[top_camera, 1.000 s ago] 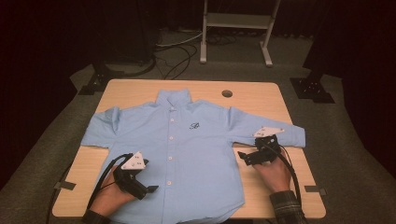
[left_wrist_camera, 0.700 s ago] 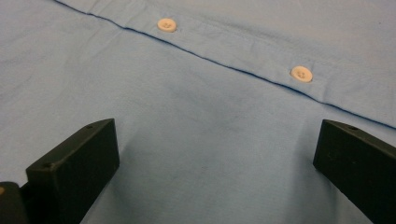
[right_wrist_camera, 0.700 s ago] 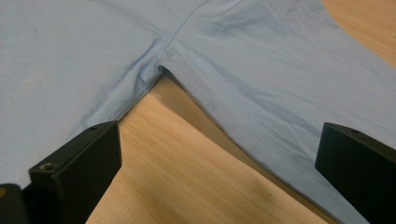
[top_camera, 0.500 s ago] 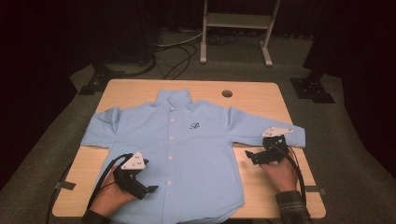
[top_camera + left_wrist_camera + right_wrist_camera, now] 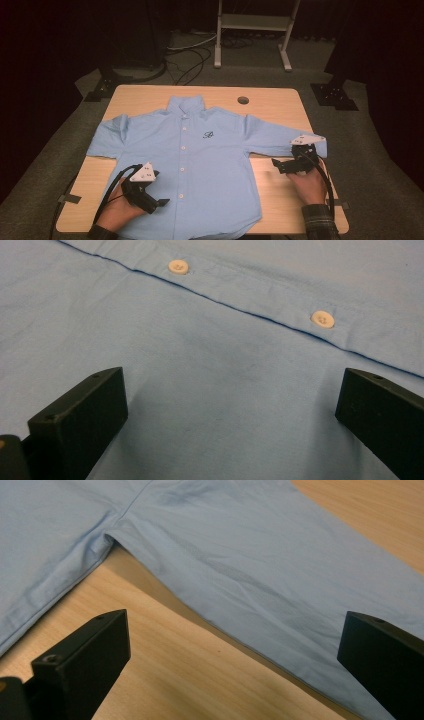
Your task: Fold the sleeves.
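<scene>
Tongs of the right gripper [image 5: 280, 166], spread, have slid right off the light-blue button-front shirt [image 5: 200, 165] toward its sleeve (likely the next grab); left tongs [image 5: 161, 202] spread too.

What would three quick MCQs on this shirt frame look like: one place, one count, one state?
1. The right tool is
A. by the sleeve, over bare table
B. on the collar
C. off the table

2. Buttons between the left tool's jaws in the left gripper view?
A. none
B. two
C. five

3. The left tool is
A. shut on the hem
B. open
C. shut on a button

Answers:
1 A: its jaws frame the sleeve edge and wooden table.
2 B: two white buttons sit on the placket.
3 B: jaws stand wide apart over the flat shirt.
</scene>
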The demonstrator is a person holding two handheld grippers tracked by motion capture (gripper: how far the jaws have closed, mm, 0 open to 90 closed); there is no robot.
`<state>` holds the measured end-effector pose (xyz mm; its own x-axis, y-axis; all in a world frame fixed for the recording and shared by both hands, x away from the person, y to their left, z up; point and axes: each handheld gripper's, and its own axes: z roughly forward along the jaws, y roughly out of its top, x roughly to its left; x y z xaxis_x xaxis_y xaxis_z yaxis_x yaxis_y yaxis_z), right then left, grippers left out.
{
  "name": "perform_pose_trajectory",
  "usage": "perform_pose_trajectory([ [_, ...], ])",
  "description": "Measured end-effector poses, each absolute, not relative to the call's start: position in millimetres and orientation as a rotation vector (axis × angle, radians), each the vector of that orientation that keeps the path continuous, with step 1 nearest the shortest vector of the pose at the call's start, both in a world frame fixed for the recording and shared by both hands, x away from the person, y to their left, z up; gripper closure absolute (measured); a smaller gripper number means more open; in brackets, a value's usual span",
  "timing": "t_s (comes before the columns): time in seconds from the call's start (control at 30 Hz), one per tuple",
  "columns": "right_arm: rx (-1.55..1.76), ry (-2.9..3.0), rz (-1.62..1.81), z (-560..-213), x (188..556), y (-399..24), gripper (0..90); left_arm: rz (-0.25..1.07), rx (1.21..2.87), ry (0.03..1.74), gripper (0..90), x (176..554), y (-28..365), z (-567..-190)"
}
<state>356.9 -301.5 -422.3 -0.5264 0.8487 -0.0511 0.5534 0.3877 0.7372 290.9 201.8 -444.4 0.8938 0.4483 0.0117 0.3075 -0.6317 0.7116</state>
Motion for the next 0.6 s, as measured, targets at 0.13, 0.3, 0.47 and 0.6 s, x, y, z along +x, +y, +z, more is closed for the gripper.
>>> perform_pose_trajectory([
  [0.13,1.228,2.213,0.944,-422,357,-309,0.4,0.241,2.3,0.539,0.0,291,202,-444],
  [0.3,1.256,2.192,0.94,-422,357,-319,0.4,0.241,2.3,0.539,0.0,291,202,-444],
  [0.47,1.296,2.157,0.941,-420,357,-334,0.4,0.241,2.3,0.539,0.0,291,202,-444],
  [0.6,1.326,2.133,0.931,-421,356,-345,0.5,0.241,2.3,0.539,0.0,291,202,-444],
])
